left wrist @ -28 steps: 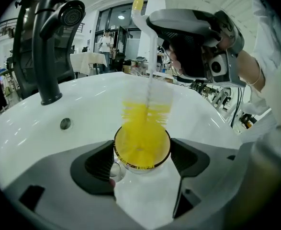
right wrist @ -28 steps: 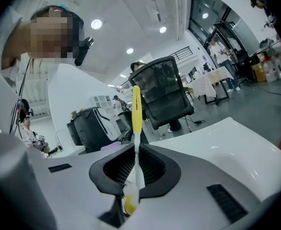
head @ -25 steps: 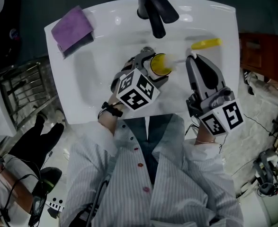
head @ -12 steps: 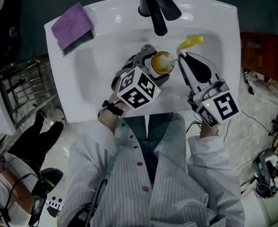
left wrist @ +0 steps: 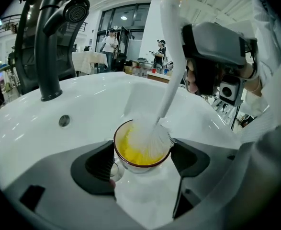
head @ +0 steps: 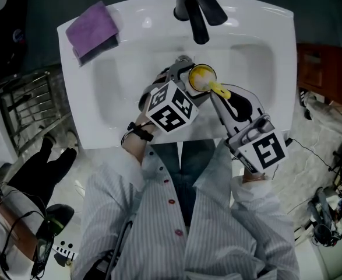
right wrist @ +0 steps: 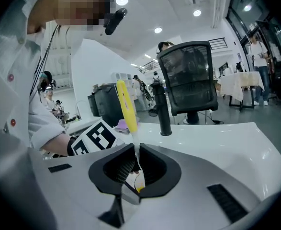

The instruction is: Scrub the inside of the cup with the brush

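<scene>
White ceramic forms the surface: a sink (head: 124,80) with a black faucet (head: 194,10) at 12 o'clock and a purple cloth (head: 92,31) laid on its rim at 10 o'clock. Both forearms are extended from 6 o'clock over the basin. The left gripper (head: 185,80) is angled toward 1 o'clock and is clenched on the cup (head: 201,76), which is positioned at the basin centre, just below the faucet spout. The right gripper (head: 220,98) is angled toward 11 o'clock and is clamped on the handle of the brush (head: 219,90). Only in the left gripper view is the bristle head shown, seated inside the yellow interior of the cup with the white stem rising toward 12 o'clock. Only in the right gripper view is the handle shown pinched between the jaws. A black office chair (right wrist: 188,80) and ceiling lights are seen beyond the sink in that view.
</scene>
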Action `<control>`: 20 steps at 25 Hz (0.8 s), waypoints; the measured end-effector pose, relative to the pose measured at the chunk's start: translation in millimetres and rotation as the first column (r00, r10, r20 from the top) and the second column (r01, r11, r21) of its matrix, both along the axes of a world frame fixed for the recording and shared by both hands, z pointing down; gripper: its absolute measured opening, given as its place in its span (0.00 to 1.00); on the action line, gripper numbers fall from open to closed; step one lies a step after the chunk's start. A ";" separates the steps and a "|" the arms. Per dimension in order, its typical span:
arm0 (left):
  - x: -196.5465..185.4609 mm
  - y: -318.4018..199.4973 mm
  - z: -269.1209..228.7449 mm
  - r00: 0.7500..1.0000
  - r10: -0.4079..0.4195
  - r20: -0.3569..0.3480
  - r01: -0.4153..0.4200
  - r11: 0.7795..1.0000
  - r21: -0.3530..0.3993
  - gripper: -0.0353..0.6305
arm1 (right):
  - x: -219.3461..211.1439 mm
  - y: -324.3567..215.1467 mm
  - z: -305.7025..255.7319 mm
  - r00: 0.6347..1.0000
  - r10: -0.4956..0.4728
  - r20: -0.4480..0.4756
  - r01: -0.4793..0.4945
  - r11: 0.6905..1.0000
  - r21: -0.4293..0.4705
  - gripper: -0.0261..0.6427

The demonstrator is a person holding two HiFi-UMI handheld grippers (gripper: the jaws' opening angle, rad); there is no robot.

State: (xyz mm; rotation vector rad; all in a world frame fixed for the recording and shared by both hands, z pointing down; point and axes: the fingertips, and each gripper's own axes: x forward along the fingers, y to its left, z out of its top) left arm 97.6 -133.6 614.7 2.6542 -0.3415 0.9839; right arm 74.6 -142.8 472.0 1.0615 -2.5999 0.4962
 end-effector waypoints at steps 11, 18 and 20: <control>0.3 0.3 -1.0 1.000 0.001 0.001 -0.001 1.000 0.005 0.62 | 4.6 -42.0 6.1 0.999 0.038 0.006 -0.038 0.999 0.008 0.12; 1.7 -0.3 0.4 1.000 0.007 -0.001 -0.007 1.000 0.014 0.62 | 33.4 -39.2 11.0 0.996 0.085 0.030 -0.084 0.996 -0.033 0.12; 0.8 -0.4 0.9 1.000 0.005 -0.003 -0.005 1.000 0.010 0.62 | 38.0 -31.6 11.4 0.996 0.085 0.030 -0.084 0.996 -0.042 0.12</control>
